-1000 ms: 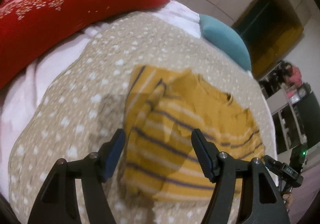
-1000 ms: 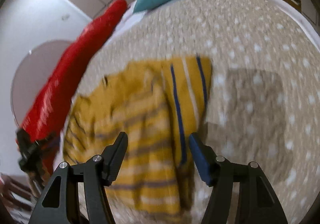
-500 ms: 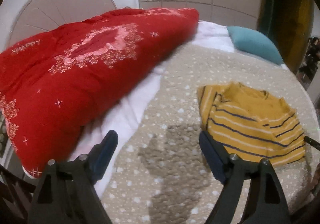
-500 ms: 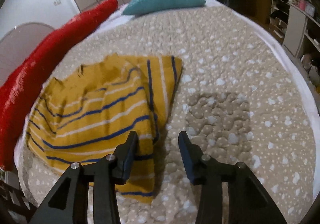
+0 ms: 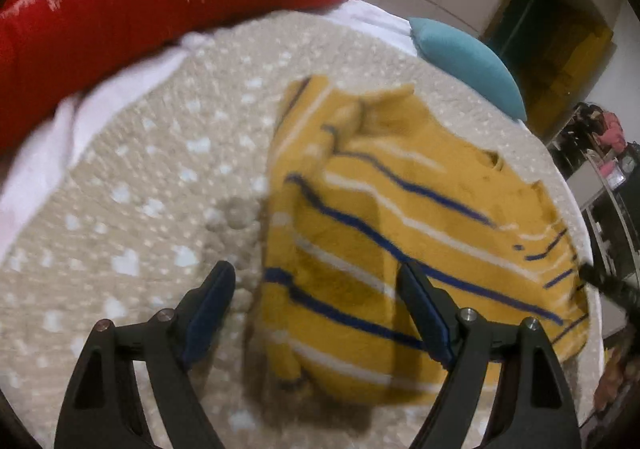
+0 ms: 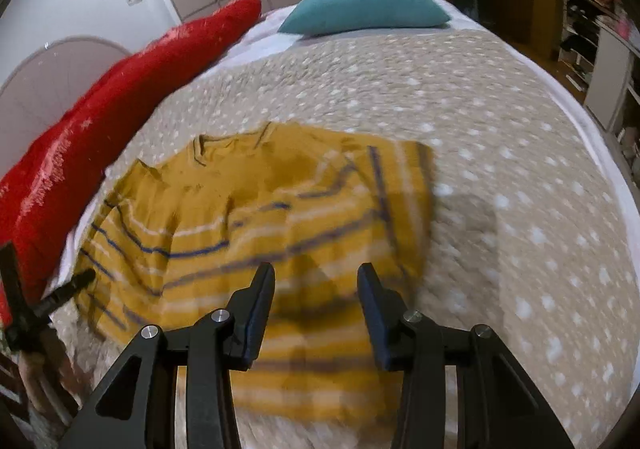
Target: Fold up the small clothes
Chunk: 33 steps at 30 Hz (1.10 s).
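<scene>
Left wrist view: the left gripper hangs with its jaws spread wide and nothing between them. The yellow striped shirt lies on the dotted beige bedspread, partly folded, one side already turned in over the body. Its near edge sits under the gap between the fingers and the cloth runs away toward 1 o'clock, neckline at the far end. The left finger is over bare bedspread at 7 o'clock of the shirt, the right finger over the stripes. A red quilt fills 11 o'clock and a teal pillow sits at 1 o'clock. A dark bar at the 3 o'clock edge is probably part of the other tool, too cut off to be sure.

Right wrist view: the right gripper is also released, jaws parted though less widely, holding nothing. The shirt spreads from 12 o'clock round to 9 o'clock of the fingers, long axis slanting toward 10 o'clock, the folded-in side edge at 1 o'clock. The picture is smeared, so I cannot tell whether either finger touches cloth.

My judgement: both tools sit about equally near the hem end, so the next fold would carry that end away toward the neckline
</scene>
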Tool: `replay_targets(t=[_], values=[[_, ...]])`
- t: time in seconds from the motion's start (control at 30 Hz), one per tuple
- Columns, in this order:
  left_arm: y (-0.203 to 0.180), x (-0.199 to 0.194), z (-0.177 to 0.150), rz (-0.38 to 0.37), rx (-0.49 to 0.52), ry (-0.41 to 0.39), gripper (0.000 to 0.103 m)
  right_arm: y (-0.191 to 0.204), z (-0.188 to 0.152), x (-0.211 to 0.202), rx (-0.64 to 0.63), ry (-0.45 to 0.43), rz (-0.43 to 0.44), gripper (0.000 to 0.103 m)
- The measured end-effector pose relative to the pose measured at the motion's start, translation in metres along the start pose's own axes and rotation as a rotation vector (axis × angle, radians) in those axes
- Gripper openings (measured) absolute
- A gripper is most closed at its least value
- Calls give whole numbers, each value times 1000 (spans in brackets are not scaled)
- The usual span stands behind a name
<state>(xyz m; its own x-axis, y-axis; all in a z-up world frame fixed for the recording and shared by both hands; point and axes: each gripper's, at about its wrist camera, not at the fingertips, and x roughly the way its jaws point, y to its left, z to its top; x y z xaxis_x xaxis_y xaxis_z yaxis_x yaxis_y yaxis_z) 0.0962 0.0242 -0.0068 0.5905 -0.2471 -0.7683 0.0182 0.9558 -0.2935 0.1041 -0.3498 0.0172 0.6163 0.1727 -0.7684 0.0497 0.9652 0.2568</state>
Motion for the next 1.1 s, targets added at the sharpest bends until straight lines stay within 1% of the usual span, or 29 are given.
replay_targets(t=[0.1, 0.17, 0.2, 0.27, 0.3, 0.37, 0.43, 0.47, 0.53, 0.6, 0.67, 0.73, 0.77, 0.8, 0.9, 0.93, 1.0, 1.07, 1.1], values=[[1, -2, -2, -28, 25, -18, 83, 25, 28, 44, -36, 44, -18, 46], [3, -6, 0, -19, 68, -21, 83, 37, 45, 68, -74, 50, -64, 45], [7, -7, 1, -22, 73, -20, 83, 41, 56, 88, -89, 79, -95, 45], [20, -10, 3, -68, 38, -8, 83, 43, 68, 110, -88, 111, -144, 50], [29, -12, 6, -88, 8, -8, 83, 43, 74, 119, -88, 117, -171, 54], [49, -20, 10, -121, -62, -24, 83, 50, 84, 124, -101, 130, -225, 56], [70, -33, 14, -124, -133, -69, 83, 65, 88, 118, -147, 121, -296, 56], [79, -39, 16, -121, -158, -92, 83, 75, 87, 108, -169, 92, -304, 56], [97, -51, 18, -122, -213, -132, 83, 98, 82, 88, -194, 44, -240, 56], [116, -58, 17, -120, -274, -160, 83, 130, 68, 67, -220, 32, -99, 56], [131, -61, 15, -122, -322, -165, 83, 174, 45, 50, -290, 56, 70, 56], [139, -62, 14, -127, -347, -163, 83, 212, 21, 42, -383, 82, 182, 56], [142, -62, 13, -125, -353, -162, 83, 236, 4, 37, -453, 93, 232, 56], [144, -63, 11, -120, -355, -162, 83, 256, -12, 36, -512, 97, 256, 56], [155, -67, 9, -111, -366, -168, 83, 296, -55, 35, -670, 101, 269, 56], [159, -69, 7, -108, -374, -171, 83, 304, -67, 37, -717, 101, 257, 56], [165, -72, 3, -106, -388, -177, 83, 320, -86, 47, -796, 97, 194, 56], [171, -74, 1, -108, -405, -182, 82, 326, -96, 60, -843, 73, 95, 36], [173, -75, 0, -107, -414, -186, 83, 327, -98, 68, -842, 72, 63, 17]])
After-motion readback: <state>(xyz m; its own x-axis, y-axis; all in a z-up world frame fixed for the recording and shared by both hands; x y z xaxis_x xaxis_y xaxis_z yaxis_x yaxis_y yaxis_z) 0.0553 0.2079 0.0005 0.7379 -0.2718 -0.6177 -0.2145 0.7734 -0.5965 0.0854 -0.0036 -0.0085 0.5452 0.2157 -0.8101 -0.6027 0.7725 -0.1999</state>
